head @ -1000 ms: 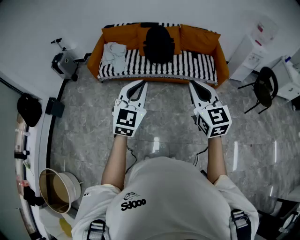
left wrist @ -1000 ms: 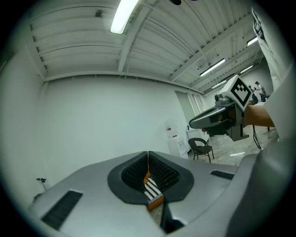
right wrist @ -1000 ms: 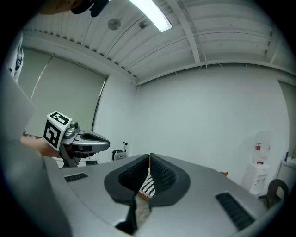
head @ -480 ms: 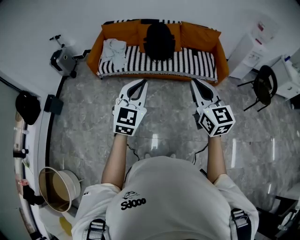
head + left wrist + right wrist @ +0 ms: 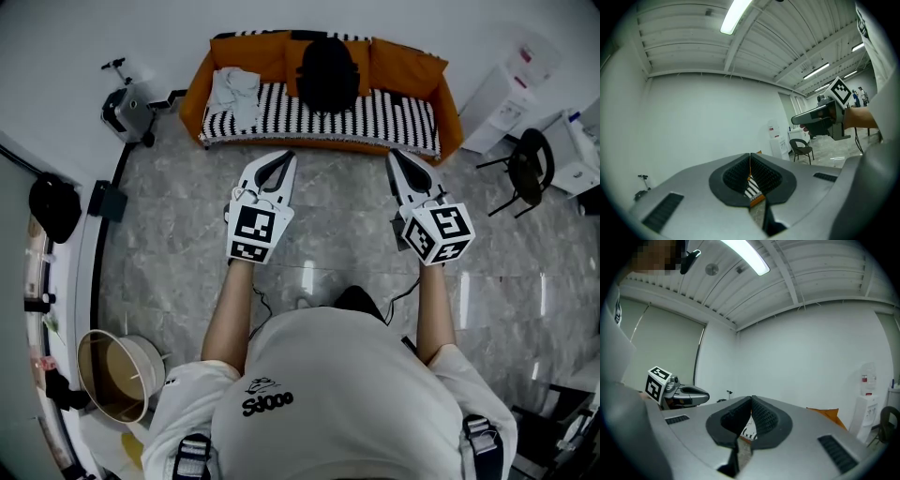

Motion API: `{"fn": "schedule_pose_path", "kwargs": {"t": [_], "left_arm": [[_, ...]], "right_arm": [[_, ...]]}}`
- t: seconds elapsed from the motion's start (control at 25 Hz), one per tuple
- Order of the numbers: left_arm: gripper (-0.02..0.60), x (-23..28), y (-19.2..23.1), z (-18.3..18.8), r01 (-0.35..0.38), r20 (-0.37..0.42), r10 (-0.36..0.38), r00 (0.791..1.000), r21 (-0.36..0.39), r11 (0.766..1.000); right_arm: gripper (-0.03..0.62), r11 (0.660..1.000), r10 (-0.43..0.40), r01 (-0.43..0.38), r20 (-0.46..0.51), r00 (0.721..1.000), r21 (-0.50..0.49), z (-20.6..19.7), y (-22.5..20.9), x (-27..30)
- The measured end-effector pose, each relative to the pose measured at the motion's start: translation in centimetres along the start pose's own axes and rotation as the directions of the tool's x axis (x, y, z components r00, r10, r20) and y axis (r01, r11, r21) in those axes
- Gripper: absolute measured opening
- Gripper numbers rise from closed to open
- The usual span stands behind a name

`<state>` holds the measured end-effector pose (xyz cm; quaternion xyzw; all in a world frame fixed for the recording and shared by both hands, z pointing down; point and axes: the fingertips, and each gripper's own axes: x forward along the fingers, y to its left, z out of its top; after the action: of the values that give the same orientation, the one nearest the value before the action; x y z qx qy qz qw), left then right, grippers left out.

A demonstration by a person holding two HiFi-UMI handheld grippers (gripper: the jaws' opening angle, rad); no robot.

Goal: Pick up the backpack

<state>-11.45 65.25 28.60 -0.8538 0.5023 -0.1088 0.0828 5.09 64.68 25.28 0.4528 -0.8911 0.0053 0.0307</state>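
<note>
Our left tool point(image 5: 287, 156) has its jaws pressed together with nothing between them. Our right tool point(image 5: 393, 154) is the same, closed and empty. We hold the two side by side, apart from each other, above the grey stone floor point(image 5: 169, 234). Their tips point toward the orange sofa point(image 5: 412, 67) that stands against the white wall. The black backpack point(image 5: 327, 73) sits upright near the middle of the sofa's striped seat, leaning on the back cushions, beyond both tools and untouched by either. A pale crumpled cloth point(image 5: 232, 94) lies on the seat to the backpack's left. To the right of the sofa stand a white water dispenser point(image 5: 506, 94) and a dark chair point(image 5: 527, 173).
</note>
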Motion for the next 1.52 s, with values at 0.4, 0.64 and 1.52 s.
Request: {"fn": "schedule_pose_path", "kwargs": {"t": [0.4, 0.64, 1.52], "left_arm": [[0.021, -0.1, 3.7, -1.4, 0.005, 0.014, -0.005, 1.000, -0.015, 1.000], [0.022, 2.1, 5.2, -2.4, 0.014, 0.001, -0.014, 1.000, -0.018, 1.000], [0.022, 28.8, 11.4, -2.4, 0.003, -0.039, -0.005, 0.999, -0.052, 0.999]], "right_arm": [[0.034, 0.998, 0.023, -0.027, 0.059, 0.998, 0.061, 0.3, 2.5, 2.5], [0.034, 0.997, 0.020, -0.024, 0.045, 0.999, 0.078, -0.3, 1.3, 5.3], [0.035, 0.996, 0.042, -0.041, -0.017, 0.999, 0.073, -2.0, -20.2, 23.2]]}}
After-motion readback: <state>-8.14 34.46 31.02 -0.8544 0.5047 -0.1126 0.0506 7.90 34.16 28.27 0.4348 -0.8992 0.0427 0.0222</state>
